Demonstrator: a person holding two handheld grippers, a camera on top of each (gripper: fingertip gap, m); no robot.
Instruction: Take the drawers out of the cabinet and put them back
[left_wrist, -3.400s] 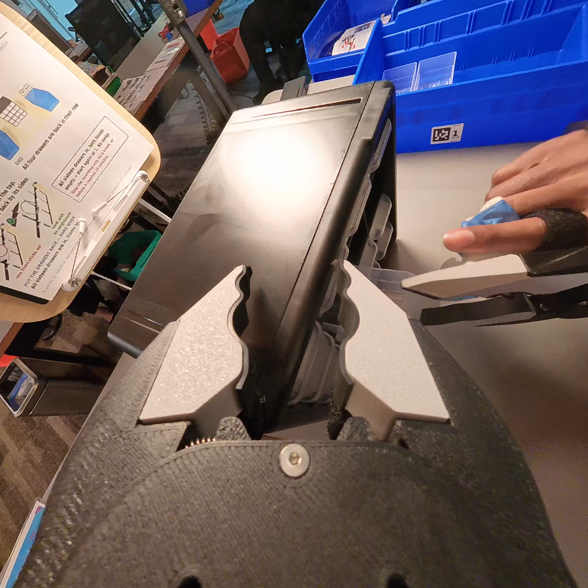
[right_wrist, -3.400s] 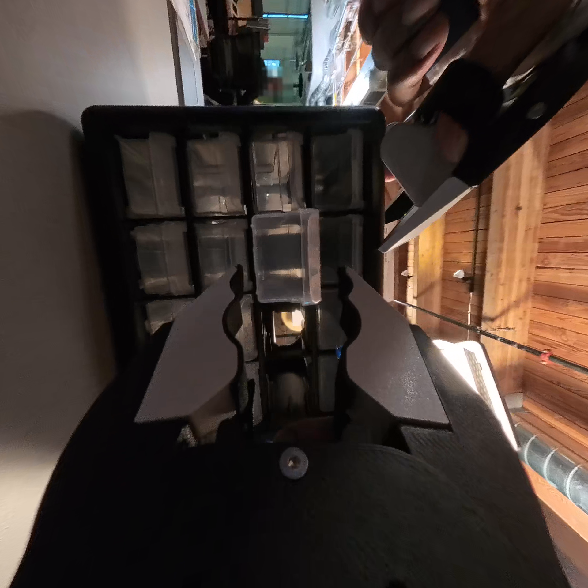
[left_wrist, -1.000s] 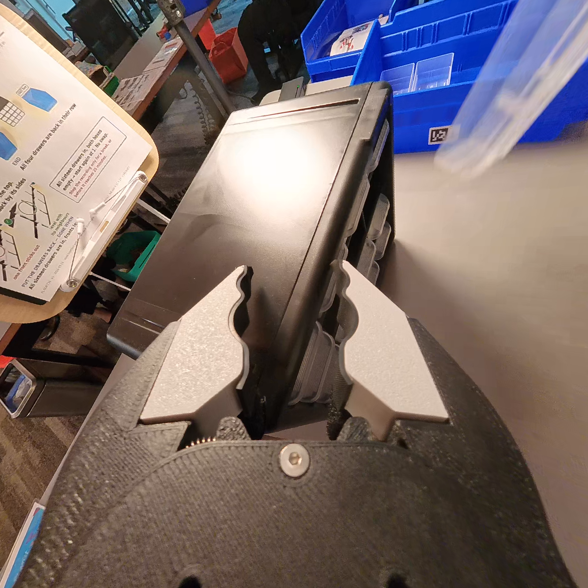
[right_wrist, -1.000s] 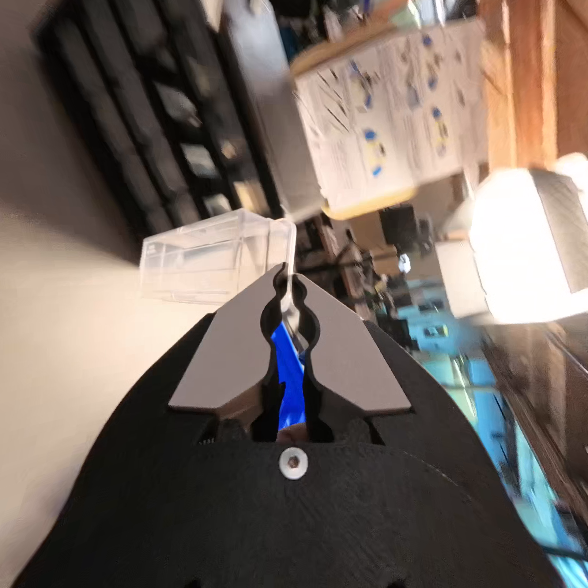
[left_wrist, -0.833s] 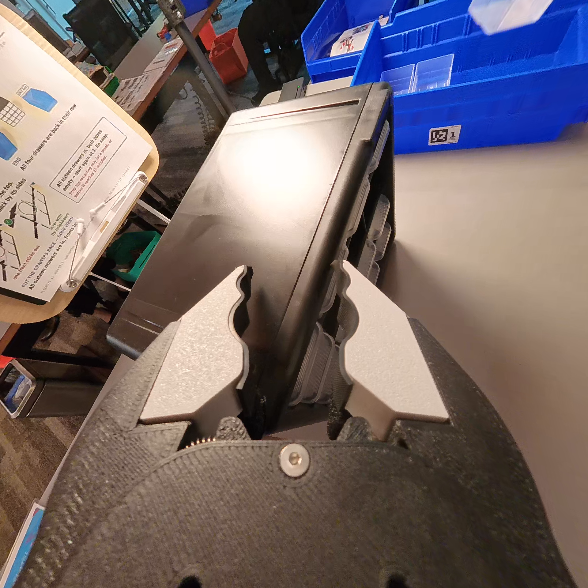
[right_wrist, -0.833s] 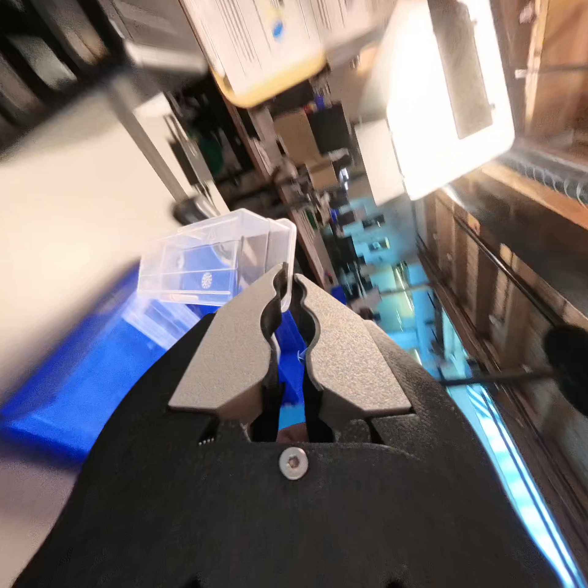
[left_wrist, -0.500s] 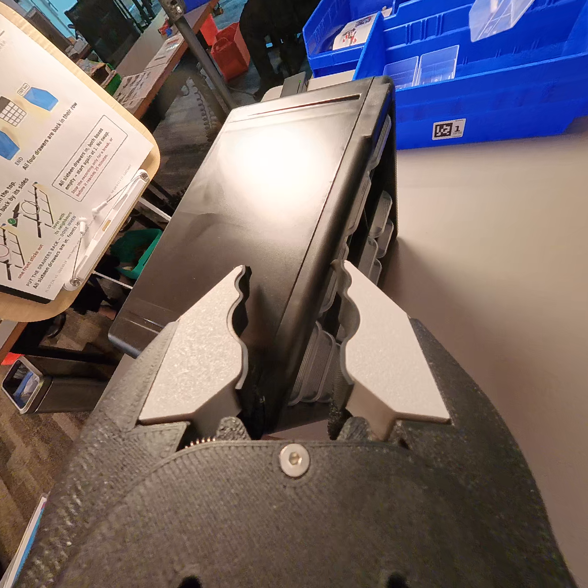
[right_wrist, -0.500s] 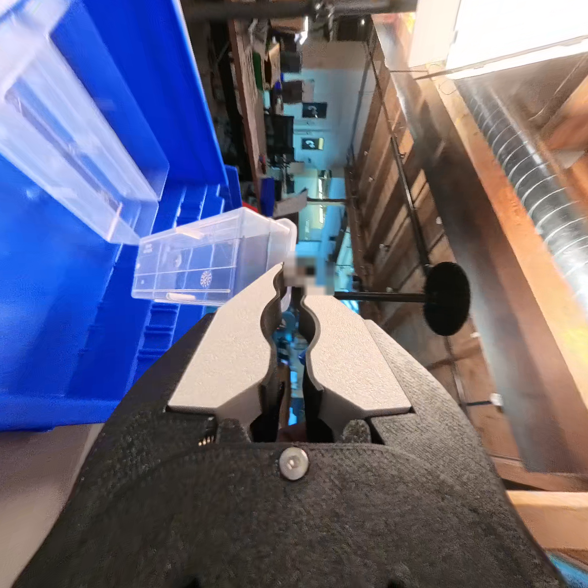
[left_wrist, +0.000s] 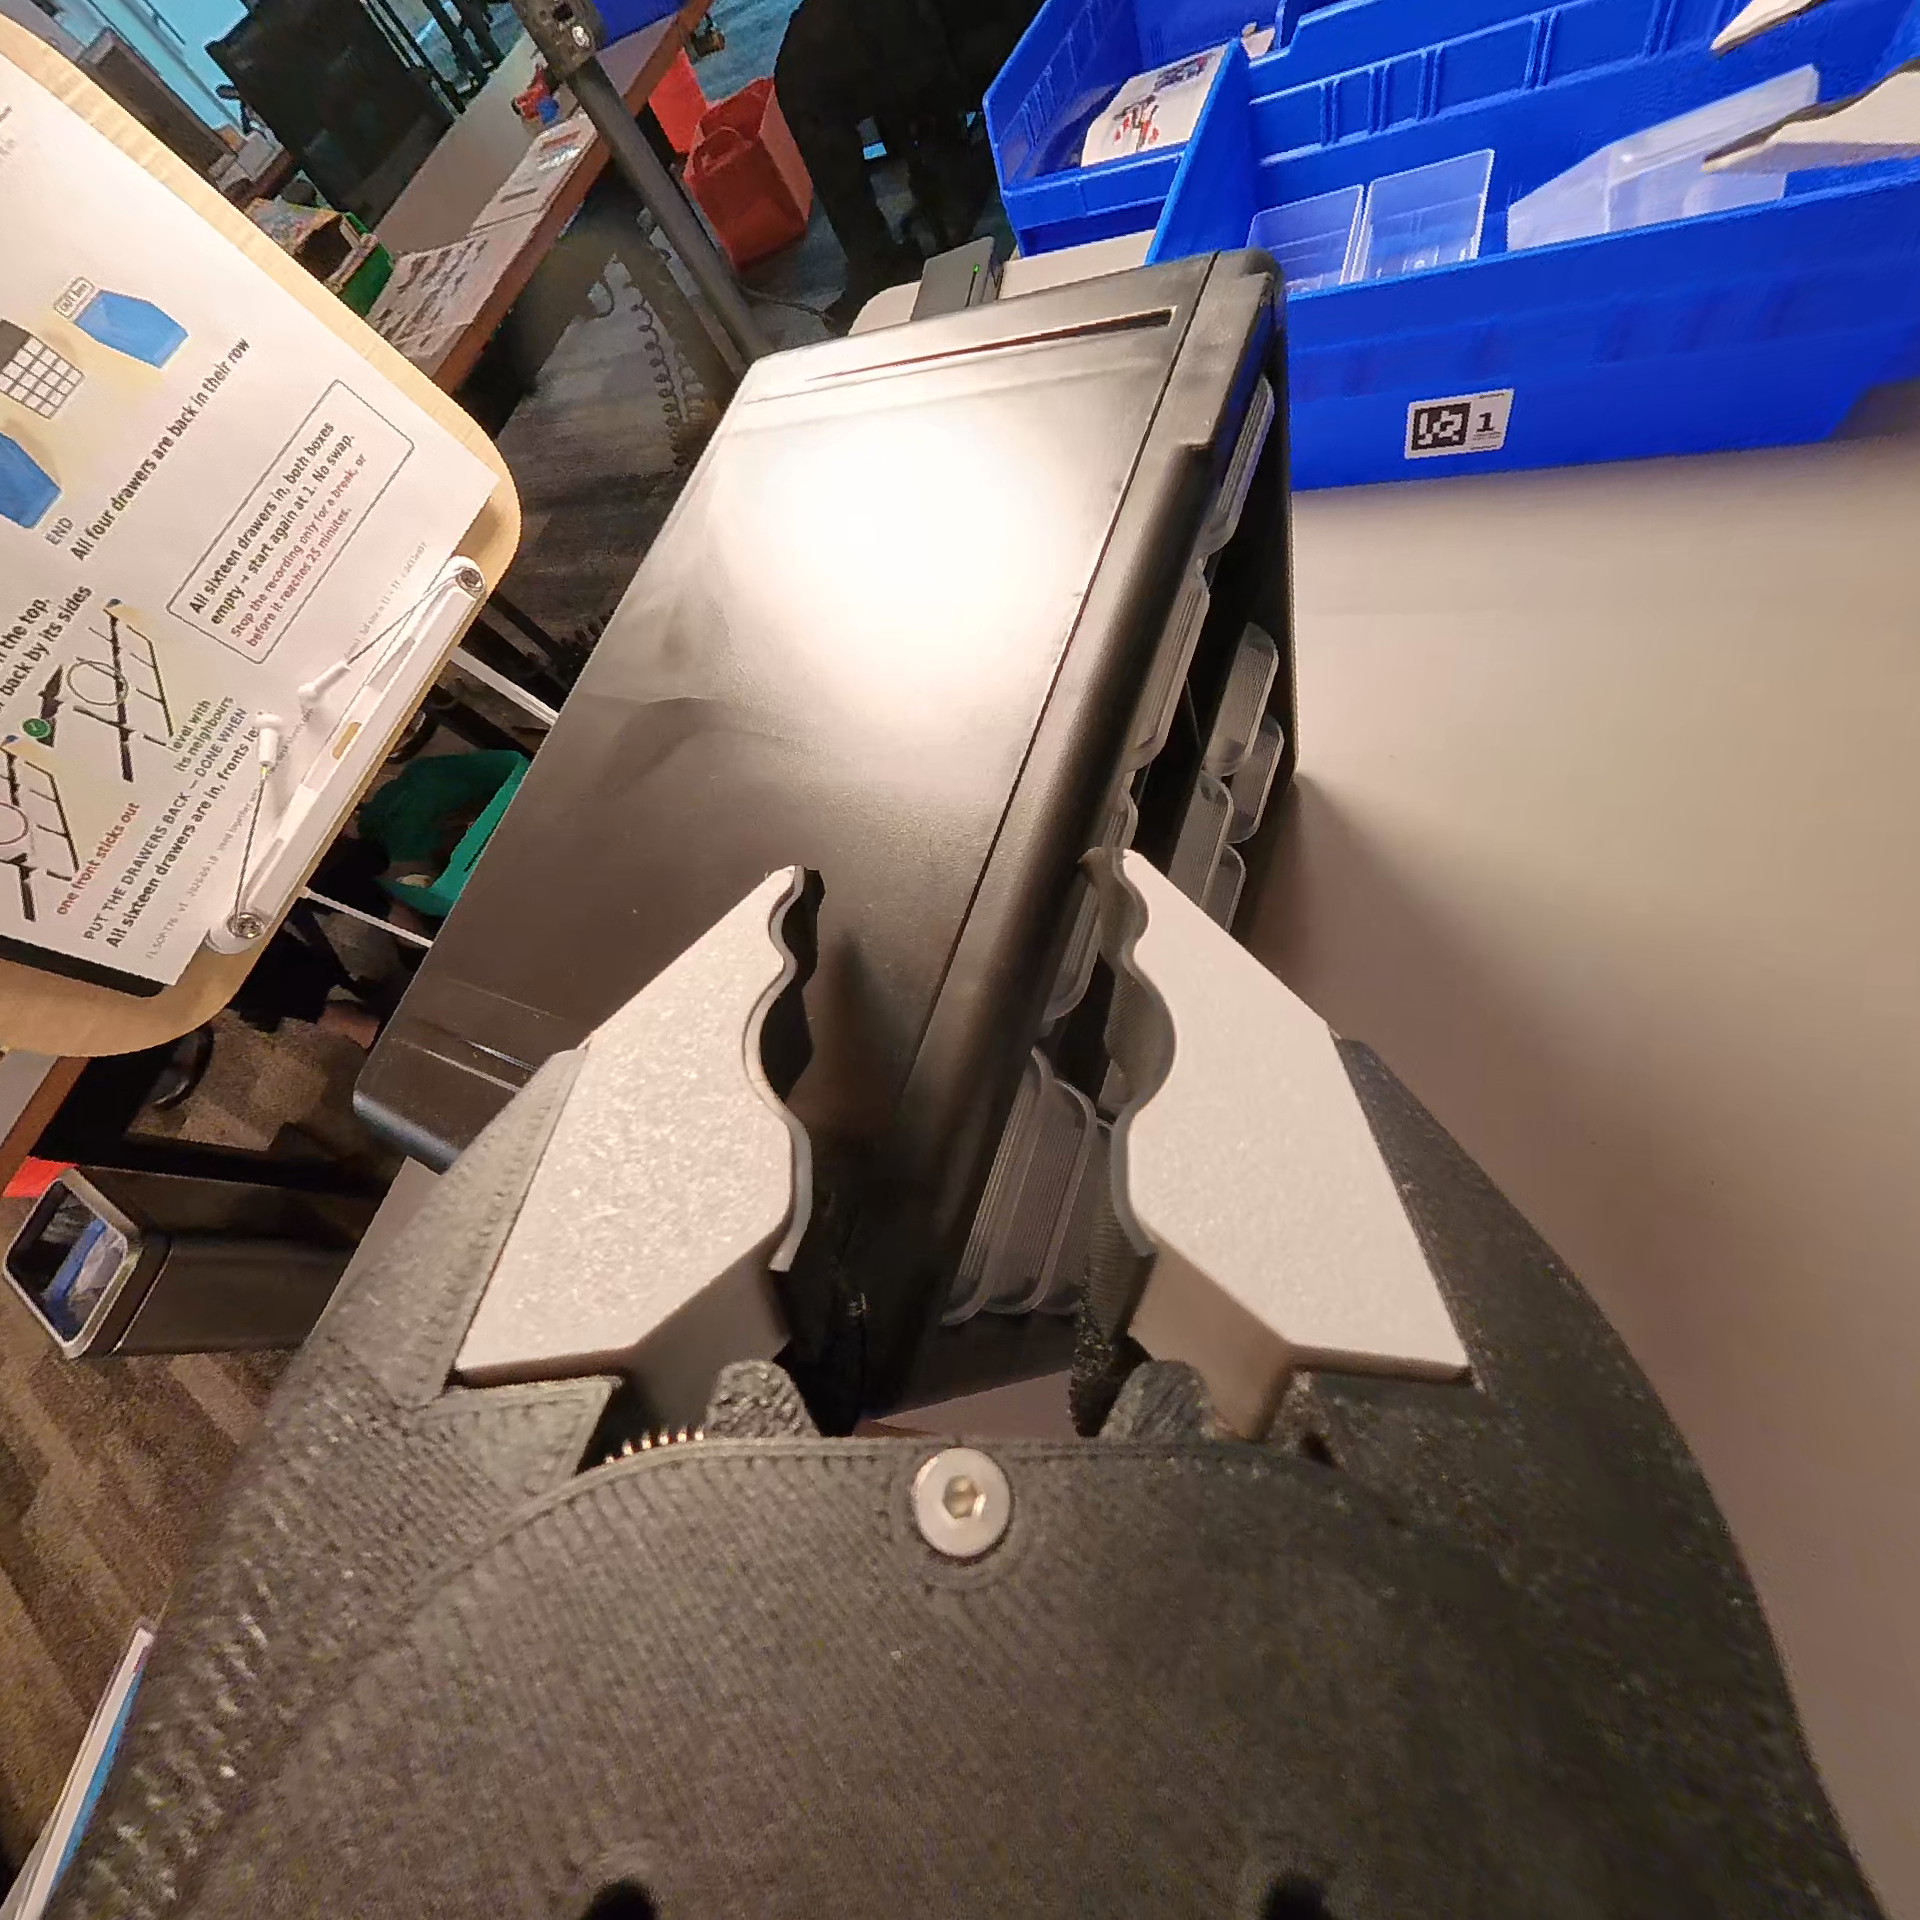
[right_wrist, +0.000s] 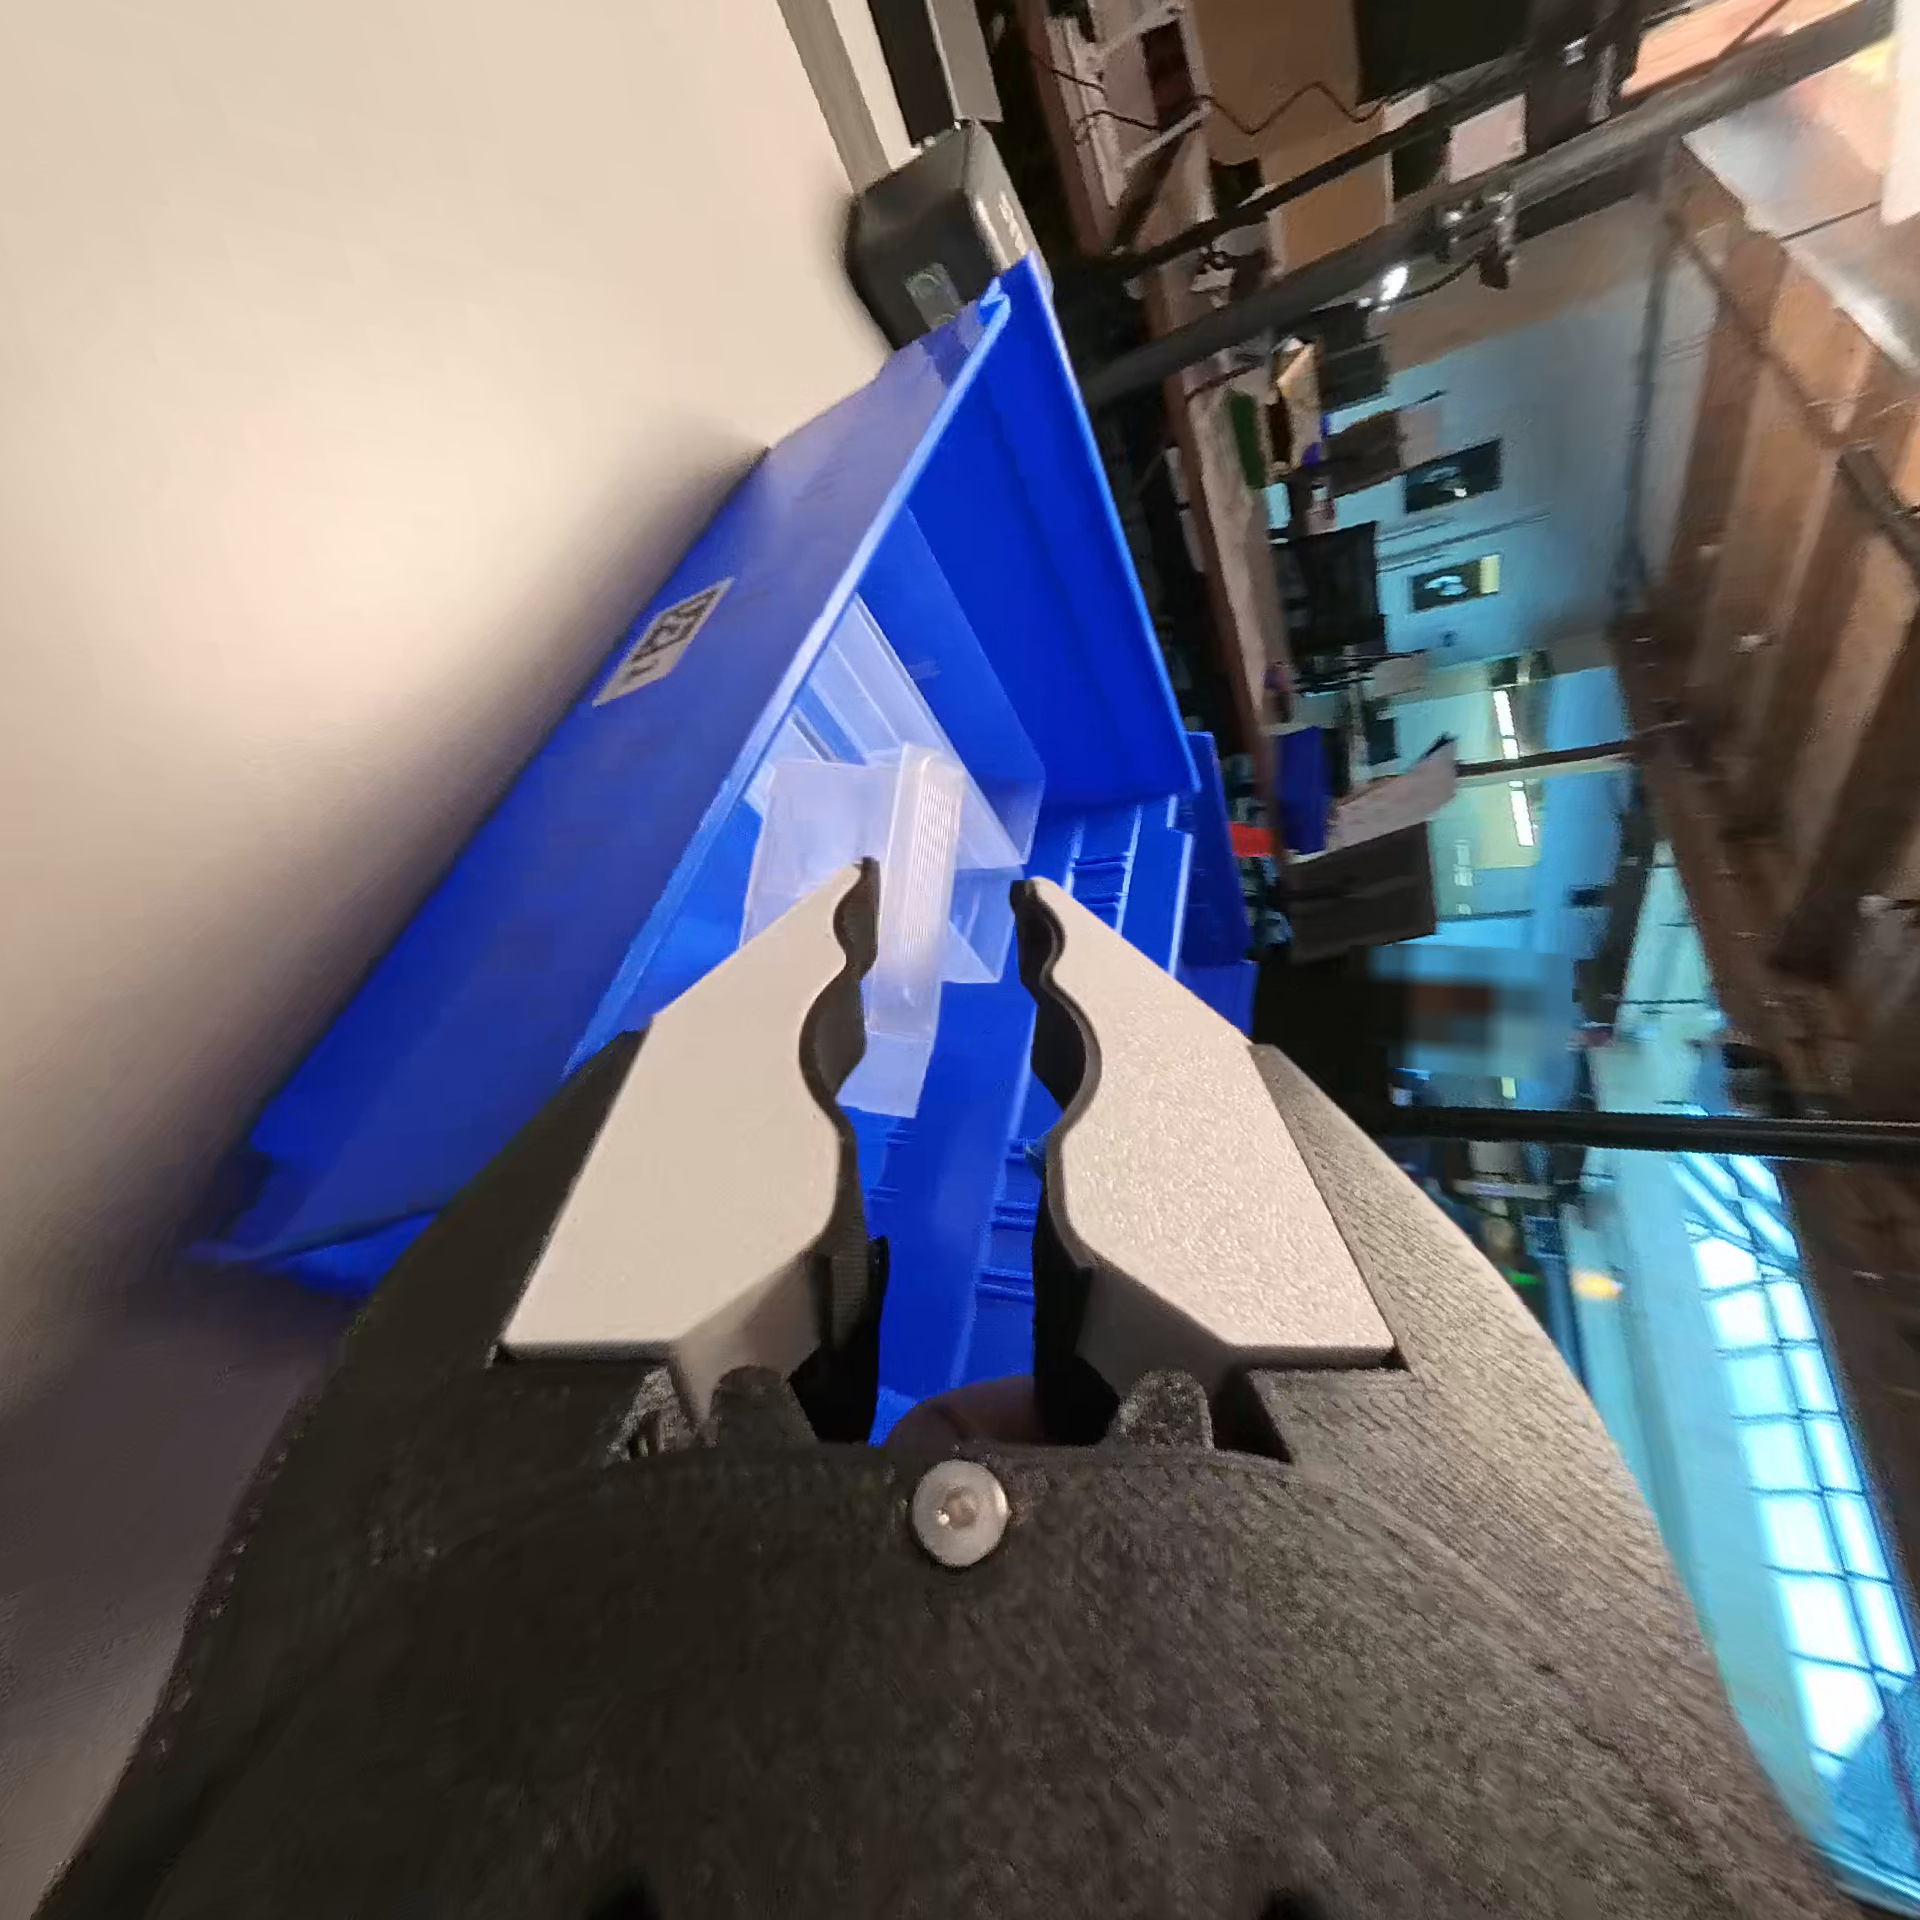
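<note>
A clear drawer (right_wrist: 914, 894) lies in the blue bin (right_wrist: 644, 894) just ahead of the right tool (right_wrist: 940, 899), whose fingers stand apart with a gap beside the drawer's ribbed front, gripping nothing. The left tool (left_wrist: 961, 883) clamps the near top edge of the black cabinet (left_wrist: 883, 644), which stands on the grey table (left_wrist: 1610, 831); the bin sits beyond it.

A pale grey tabletop (left_wrist: 1558, 831) glares under overhead light. Far left, patterned carpet (left_wrist: 62, 1455) and a long workbench (left_wrist: 499, 156). Wooden plank walls (right_wrist: 1766, 520) and bright windows (right_wrist: 1787, 1455) lie beyond.
</note>
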